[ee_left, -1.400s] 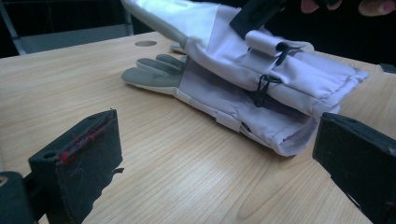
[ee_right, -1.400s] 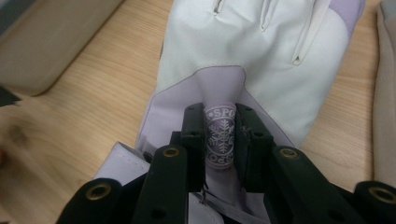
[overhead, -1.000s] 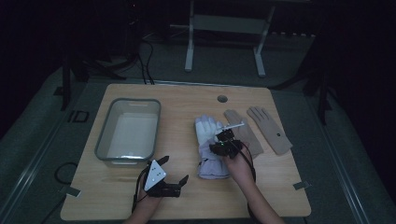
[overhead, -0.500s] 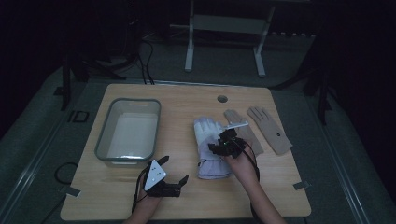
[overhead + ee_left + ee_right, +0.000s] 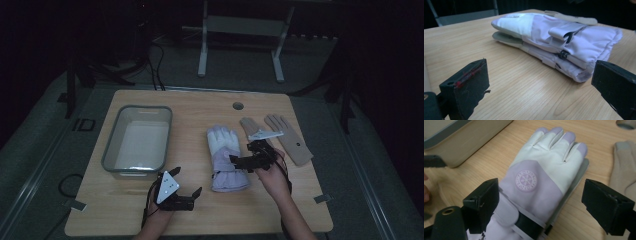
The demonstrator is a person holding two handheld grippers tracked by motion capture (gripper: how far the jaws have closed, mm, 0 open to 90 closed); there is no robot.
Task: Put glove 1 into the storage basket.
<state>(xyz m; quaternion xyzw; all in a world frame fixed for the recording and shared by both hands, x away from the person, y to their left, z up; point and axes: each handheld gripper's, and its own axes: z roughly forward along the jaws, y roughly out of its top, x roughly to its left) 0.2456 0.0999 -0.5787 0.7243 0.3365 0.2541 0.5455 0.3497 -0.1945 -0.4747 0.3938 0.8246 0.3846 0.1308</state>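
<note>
Nearest the person, the left gripper (image 5: 186,198) rested low on the wooden table (image 5: 200,107) near its front edge, its jaws spread wide with nothing between them, in the same spot as a second earlier. From its own view the bare tabletop lay between its jaws, and beyond them sat the cuff end of the lilac ski gloves (image 5: 554,37), two gloves stacked one on top of the other. A little farther in, the right gripper (image 5: 246,159) hovered just beside and above the cuff of the lilac ski gloves (image 5: 225,157). A second before, it had sat lower and closer over the gloves; since then it had lifted and drawn slightly back toward the person's right. Its jaws had just been opening and now stood wide, with the top glove (image 5: 541,170) lying flat below and between them, not pressed by either pad. The gloves lay where they had been, at the table's middle. To the left stood the grey tub (image 5: 112,150), and to the right, farther back, the tan gloves (image 5: 290,140) lay flat, unmoved.
</note>
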